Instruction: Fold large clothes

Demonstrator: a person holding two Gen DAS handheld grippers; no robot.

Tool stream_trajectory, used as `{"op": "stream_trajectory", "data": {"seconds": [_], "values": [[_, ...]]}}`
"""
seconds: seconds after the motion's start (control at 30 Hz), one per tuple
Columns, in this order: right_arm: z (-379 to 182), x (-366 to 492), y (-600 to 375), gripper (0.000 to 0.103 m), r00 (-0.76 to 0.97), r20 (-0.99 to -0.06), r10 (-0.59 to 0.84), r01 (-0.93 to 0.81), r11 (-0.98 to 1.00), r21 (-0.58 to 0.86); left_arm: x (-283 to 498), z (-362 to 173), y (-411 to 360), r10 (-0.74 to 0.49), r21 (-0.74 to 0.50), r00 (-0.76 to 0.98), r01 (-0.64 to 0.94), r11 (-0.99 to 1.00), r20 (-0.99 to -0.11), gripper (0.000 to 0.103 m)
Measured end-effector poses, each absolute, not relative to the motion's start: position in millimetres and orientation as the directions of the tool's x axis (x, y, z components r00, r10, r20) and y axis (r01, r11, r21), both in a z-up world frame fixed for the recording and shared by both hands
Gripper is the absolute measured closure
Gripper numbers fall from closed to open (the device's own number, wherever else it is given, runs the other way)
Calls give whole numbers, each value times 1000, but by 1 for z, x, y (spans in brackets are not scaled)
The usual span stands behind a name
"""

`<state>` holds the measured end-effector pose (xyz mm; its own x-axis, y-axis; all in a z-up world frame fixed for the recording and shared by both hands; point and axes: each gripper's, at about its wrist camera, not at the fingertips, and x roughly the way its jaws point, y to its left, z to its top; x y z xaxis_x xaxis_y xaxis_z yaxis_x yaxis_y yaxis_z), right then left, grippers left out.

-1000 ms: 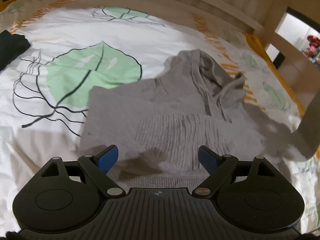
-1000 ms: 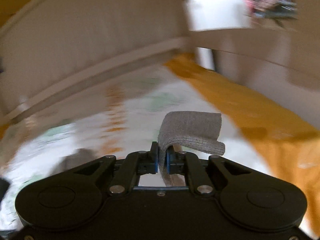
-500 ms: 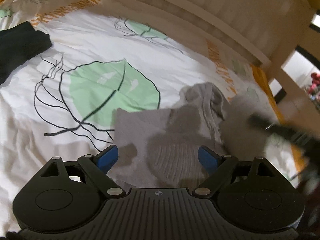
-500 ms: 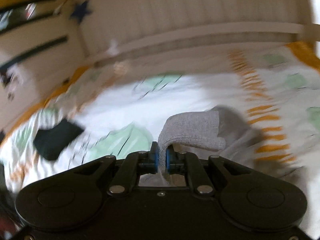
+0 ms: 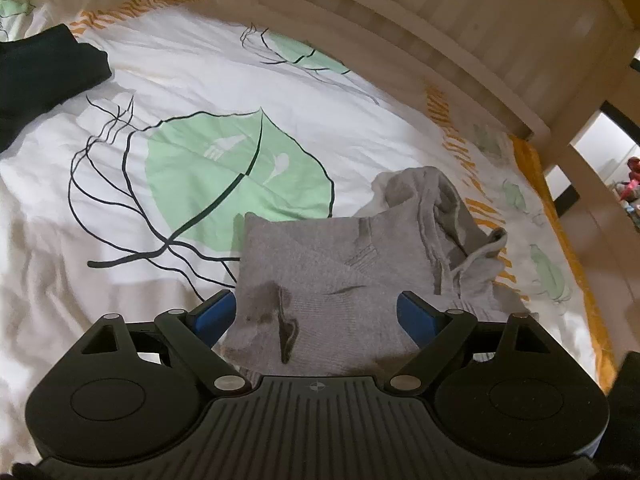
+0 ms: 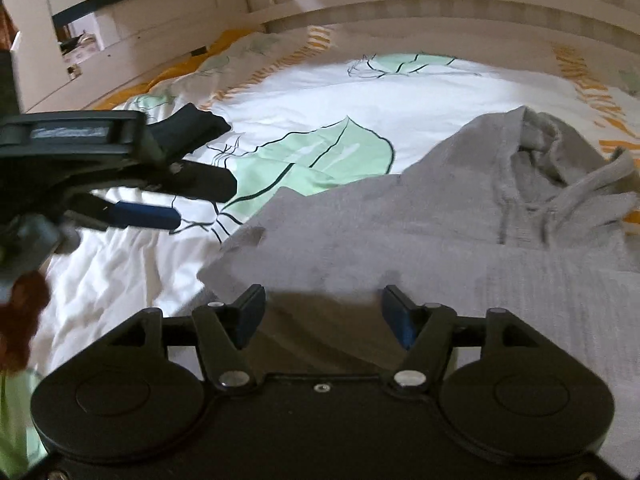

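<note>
You are over a bed (image 5: 168,80) covered in a white sheet printed with a big green leaf (image 5: 236,176), a pale slatted headboard (image 5: 460,28) behind it. At the far left lies a dark folded garment (image 5: 44,72). Your left gripper (image 5: 316,316) hangs with its blue fingers (image 5: 212,316) spread wide and empty above the near edge of the grey hooded sweater (image 5: 344,280), which lies partly folded on the sheet to the right of the leaf, hood bunched at its far end. Your right gripper (image 6: 324,316) has just been opening; its fingers (image 6: 250,316) stand apart above the sweater, gripping nothing.
</note>
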<state>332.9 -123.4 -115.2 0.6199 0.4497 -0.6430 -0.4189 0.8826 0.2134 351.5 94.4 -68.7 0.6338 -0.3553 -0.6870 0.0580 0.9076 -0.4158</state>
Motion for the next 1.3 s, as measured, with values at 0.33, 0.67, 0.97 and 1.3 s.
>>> {"op": "stream_trajectory", "data": {"seconds": [0.33,0.67,0.97,1.3], "values": [[-101,304,-240,34,700,-634,328,-263,944,199,355,-92,65,-373,-375,590,125,919,-716,17],[-114,277,-321,30,735,-663,146,-61,987,150,359,-120,50,-435,-427,553,152,891,-710,47],[-117,287,-332,30,736,-657,162,-28,977,209,349,-89,62,-412,-437,685,149,887,-602,96],[-142,299,-333,27,697,-702,148,-20,982,187,361,-124,70,-325,-381,589,31,924,-740,91]]}}
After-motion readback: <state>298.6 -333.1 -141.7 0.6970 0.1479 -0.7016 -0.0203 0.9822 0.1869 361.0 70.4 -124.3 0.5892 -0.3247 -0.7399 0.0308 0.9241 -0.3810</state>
